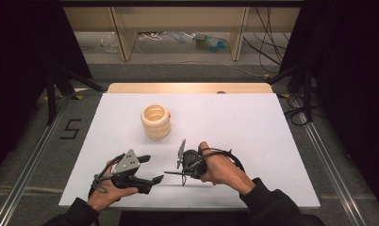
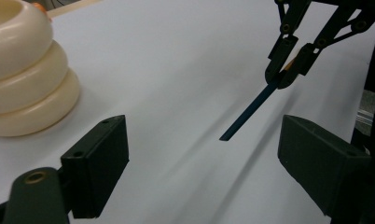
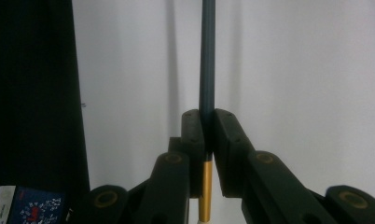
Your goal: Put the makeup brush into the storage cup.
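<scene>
Right hand-held gripper (image 3: 207, 122): jaws clenched on a slim dark-blue pencil (image 3: 207, 56) with a gold ferrule band behind the pads; the shaft juts forward, held clear above the white surface (image 1: 253, 127), as the left gripper view also shows. Left hand-held gripper (image 2: 199, 154): released, jaws spread wide with nothing between them, just left of the pencil's free end. Cream ribbed holder (image 1: 155, 121): upright on the surface, beyond both grippers, mouth open upward. Risks, as judged: the grip sits near one end, so the long free shaft could pivot or slip between the pads; a tilted approach could strike the holder's rim and tip it, or miss the mouth.
</scene>
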